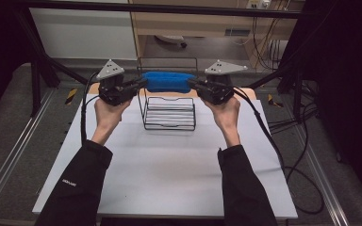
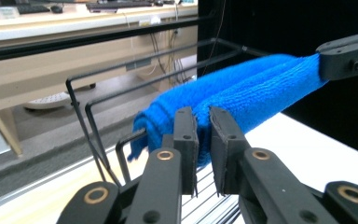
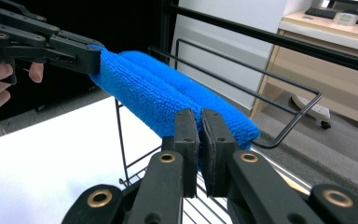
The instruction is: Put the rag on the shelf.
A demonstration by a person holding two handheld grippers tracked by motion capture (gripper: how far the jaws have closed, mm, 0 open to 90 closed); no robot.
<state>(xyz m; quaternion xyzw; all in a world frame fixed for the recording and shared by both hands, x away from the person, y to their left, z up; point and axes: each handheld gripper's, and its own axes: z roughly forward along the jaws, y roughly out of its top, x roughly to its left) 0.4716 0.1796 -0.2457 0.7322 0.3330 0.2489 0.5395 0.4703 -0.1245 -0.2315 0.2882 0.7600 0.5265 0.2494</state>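
A folded blue towel (image 1: 167,81) hangs level between my two grippers, above a black wire rack (image 1: 169,128) at the back of the white table (image 1: 169,179). My left gripper (image 1: 143,83) clasps the towel's left end, and my right gripper (image 1: 191,84) is shut on its right end. In the left gripper view the jaws (image 2: 204,135) stand a narrow gap apart with the towel (image 2: 242,93) in it; the right gripper (image 2: 324,60) grips the far end. In the right gripper view the jaws (image 3: 199,135) pinch the towel (image 3: 158,88). A rack wire (image 3: 117,135) rises to the towel's underside; contact is unclear.
The rack's taller wire loops (image 2: 67,81) stand just behind the towel. Cables trail from both grippers over the table's sides. Past the table's far edge are a dark metal frame (image 1: 169,8), a wooden desk (image 3: 335,51) and grey floor.
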